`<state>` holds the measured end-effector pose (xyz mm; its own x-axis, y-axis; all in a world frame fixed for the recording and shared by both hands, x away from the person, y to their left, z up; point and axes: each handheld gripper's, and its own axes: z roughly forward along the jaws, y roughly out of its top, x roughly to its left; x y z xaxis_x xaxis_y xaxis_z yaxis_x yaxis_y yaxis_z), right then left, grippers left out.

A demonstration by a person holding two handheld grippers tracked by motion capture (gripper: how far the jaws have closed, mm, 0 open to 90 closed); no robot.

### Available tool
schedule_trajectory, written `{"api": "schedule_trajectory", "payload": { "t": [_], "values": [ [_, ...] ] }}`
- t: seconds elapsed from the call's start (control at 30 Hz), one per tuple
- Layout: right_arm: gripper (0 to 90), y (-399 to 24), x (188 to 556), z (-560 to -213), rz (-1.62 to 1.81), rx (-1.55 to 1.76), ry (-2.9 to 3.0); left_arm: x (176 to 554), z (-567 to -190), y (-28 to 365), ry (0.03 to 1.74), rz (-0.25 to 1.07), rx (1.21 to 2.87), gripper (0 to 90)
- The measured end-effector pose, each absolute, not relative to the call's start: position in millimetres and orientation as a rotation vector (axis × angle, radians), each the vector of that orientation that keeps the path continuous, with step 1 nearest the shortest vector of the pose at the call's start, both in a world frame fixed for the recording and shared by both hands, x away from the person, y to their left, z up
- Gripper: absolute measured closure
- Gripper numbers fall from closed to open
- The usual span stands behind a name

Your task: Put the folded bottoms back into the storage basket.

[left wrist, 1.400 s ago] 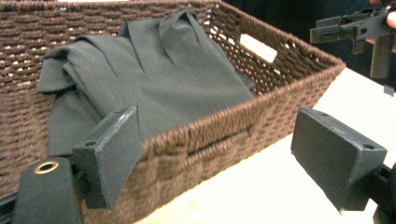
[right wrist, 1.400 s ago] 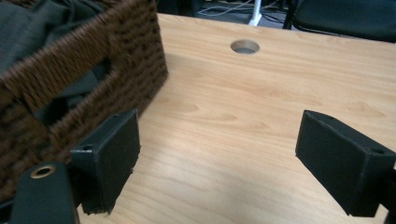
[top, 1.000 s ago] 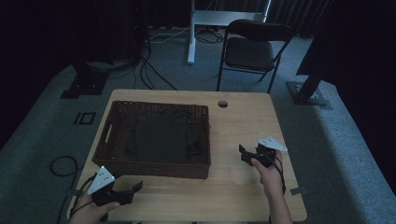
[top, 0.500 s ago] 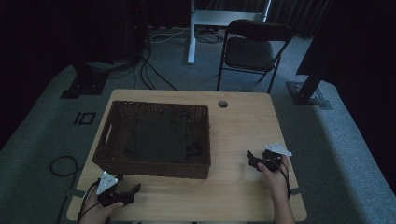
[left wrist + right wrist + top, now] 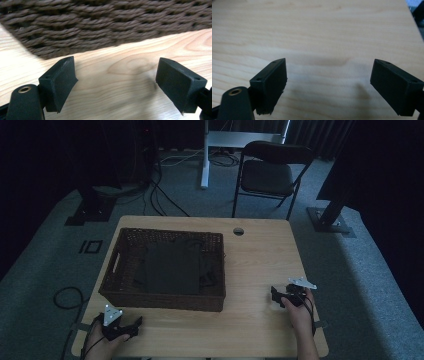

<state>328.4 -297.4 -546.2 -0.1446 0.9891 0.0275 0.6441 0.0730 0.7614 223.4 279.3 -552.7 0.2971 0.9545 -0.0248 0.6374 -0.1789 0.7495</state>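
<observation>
Two grippers, both jaws apart, nothing held; left gripper [image 5: 134,324] just before basket [image 5: 165,298] front wall, right gripper [image 5: 276,296] well right of basket; dark cloth [image 5: 172,268] inside basket; no legible writing.

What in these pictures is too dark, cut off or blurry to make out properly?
- Dark cloth in the basket, high view: dim light hides what kind of garment it is and what lies beneath.
- Basket wall, left gripper view: blurred and cut off by the top edge.
- Right tool, high view: too small to judge its jaws there; the right gripper view shows them apart over bare table.
- Left tool, high view: partly hidden by the hand.
</observation>
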Motion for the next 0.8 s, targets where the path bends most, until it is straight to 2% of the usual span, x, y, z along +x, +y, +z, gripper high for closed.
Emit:
{"api": "schedule_trajectory", "payload": {
  "t": [0.13,0.6,0.8],
  "values": [
    [13.4,-299.0,328.1,-551.9,0.851,1.638,1.858,223.2,-553.5,281.8,1.463,0.666,1.902,16.8],
    [12.2,-301.8,328.0,-552.7,0.872,1.638,1.897,227.0,-552.4,279.8,1.596,0.708,1.837,14.8],
    [10.9,-295.0,330.0,-553.2,0.818,1.637,1.892,226.1,-553.0,279.3,1.603,0.714,1.825,14.5]
  ]
}}
